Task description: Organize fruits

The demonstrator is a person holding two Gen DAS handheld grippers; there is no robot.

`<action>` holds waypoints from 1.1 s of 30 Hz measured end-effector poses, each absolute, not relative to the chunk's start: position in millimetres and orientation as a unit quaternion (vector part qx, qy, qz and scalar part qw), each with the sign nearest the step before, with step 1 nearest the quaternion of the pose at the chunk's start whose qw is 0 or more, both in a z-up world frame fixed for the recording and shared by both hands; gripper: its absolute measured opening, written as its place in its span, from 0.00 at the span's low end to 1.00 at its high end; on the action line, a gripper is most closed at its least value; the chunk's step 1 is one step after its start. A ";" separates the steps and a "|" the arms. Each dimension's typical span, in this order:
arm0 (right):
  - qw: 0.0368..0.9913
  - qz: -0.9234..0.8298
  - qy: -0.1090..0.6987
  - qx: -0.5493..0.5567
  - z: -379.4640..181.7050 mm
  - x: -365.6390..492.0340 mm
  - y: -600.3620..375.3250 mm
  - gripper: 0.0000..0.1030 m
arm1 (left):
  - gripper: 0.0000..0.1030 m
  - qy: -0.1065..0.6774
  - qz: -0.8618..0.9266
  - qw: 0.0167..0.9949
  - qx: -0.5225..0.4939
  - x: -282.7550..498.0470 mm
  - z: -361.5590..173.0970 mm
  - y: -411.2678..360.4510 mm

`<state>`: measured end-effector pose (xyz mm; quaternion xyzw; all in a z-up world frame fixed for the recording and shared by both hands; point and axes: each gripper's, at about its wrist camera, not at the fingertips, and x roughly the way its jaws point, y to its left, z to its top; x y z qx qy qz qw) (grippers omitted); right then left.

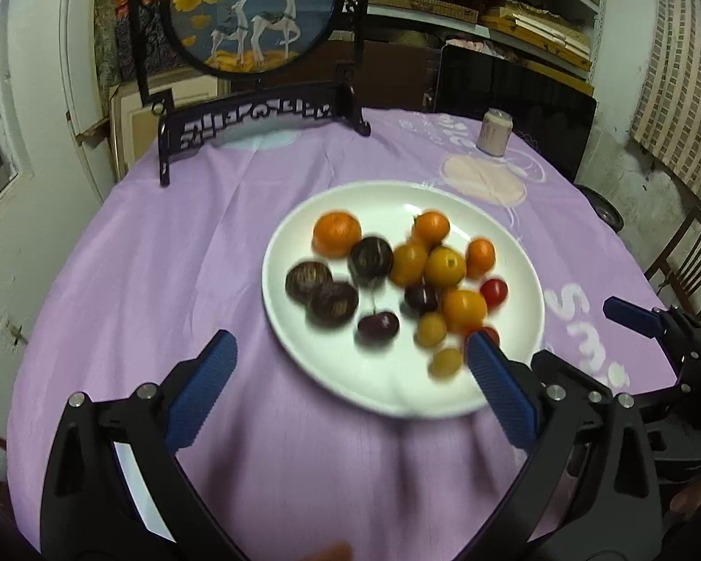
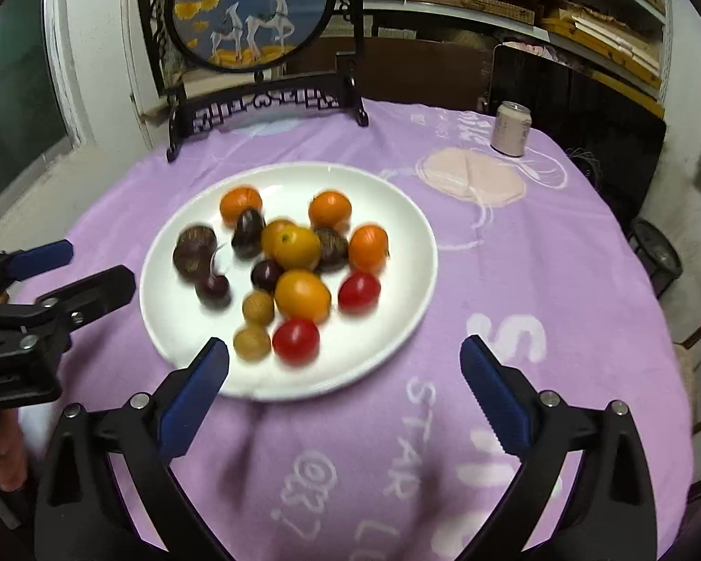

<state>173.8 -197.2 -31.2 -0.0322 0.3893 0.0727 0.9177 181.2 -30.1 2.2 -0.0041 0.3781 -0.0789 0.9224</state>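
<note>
Two views show one scene. From the left wrist camera, the left gripper [image 1: 350, 350] hovers low over the purple-covered counter [image 1: 173, 271], its blue fingers [image 1: 201, 392] spread wide apart with nothing between them. The right-hand finger tip overlaps the lower right rim of the white plate [image 1: 350, 374], which sits right of centre in the frame. On the plate lie blurred fruits: an orange mandarin [image 1: 336, 233] at upper left, dark brown round fruits [image 1: 332, 301] at left, a dark cherry [image 1: 378, 326] with a stem near the middle, yellow-orange fruits [image 1: 445, 265] clustered at centre right, and a red tomato [image 1: 493, 292] at right. The right gripper [image 1: 654, 322] enters from the right edge of the frame. A pale can [image 1: 494, 133] stands on the counter at upper right, and a round painted screen [image 1: 257, 14] on a black stand fills the upper left.

From the right wrist camera, the right gripper [image 2: 343, 355] also has its fingers [image 2: 194, 402] wide apart and empty, the left-hand tip overlapping the plate's [image 2: 397, 327] lower edge. The plate sits left of centre. A red tomato [image 2: 296, 340] and small tan fruits [image 2: 252, 343] lie nearest the fingers; the cherry [image 2: 214, 289] is at left. The left gripper [image 2: 70, 271] reaches in from the left edge, fingers apart, just beside the plate. The can [image 2: 511, 128] stands at upper right.
</note>
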 end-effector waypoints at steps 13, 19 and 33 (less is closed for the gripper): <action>0.915 0.084 0.394 -0.029 -22.1 140.3 -192.2 0.97 | 0.98 0.375 -0.092 0.922 -0.006 140.7 10.6 -33.2; 0.917 0.089 0.389 -0.026 -17.4 131.9 -190.9 0.97 | 0.98 0.369 -0.090 0.925 -0.007 133.1 15.8 -30.4; 0.918 0.095 0.384 -0.023 -13.9 121.8 -190.9 0.97 | 0.98 0.366 -0.088 0.927 -0.005 127.8 18.2 -28.9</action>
